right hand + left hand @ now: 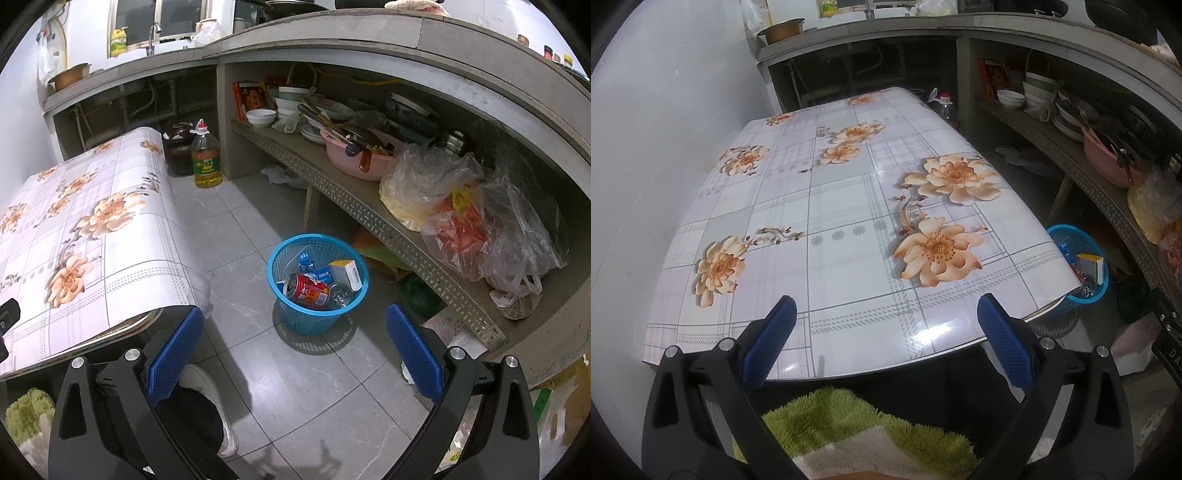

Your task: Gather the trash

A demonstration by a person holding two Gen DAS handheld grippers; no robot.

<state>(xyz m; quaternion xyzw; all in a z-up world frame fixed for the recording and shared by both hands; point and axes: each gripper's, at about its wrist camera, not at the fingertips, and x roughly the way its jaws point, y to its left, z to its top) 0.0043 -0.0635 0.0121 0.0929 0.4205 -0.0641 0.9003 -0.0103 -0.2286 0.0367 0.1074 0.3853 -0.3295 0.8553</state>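
A blue plastic basket (317,291) stands on the grey tiled floor, right of the table. It holds a red can (307,291), a white and yellow box (346,274), a silver can end (340,295) and small blue cartons (306,264). The basket also shows in the left wrist view (1080,269) past the table's right edge. My right gripper (295,345) is open and empty, above the floor just short of the basket. My left gripper (886,334) is open and empty over the near edge of the floral table (849,206).
A perforated shelf (369,210) under the concrete counter holds bowls, a pink basin (356,157) and plastic bags (472,218). An oil bottle (206,158) and a dark jar (177,147) stand on the floor behind the table. A green towel (864,428) lies below the left gripper. A shoe (207,402) is near the right gripper.
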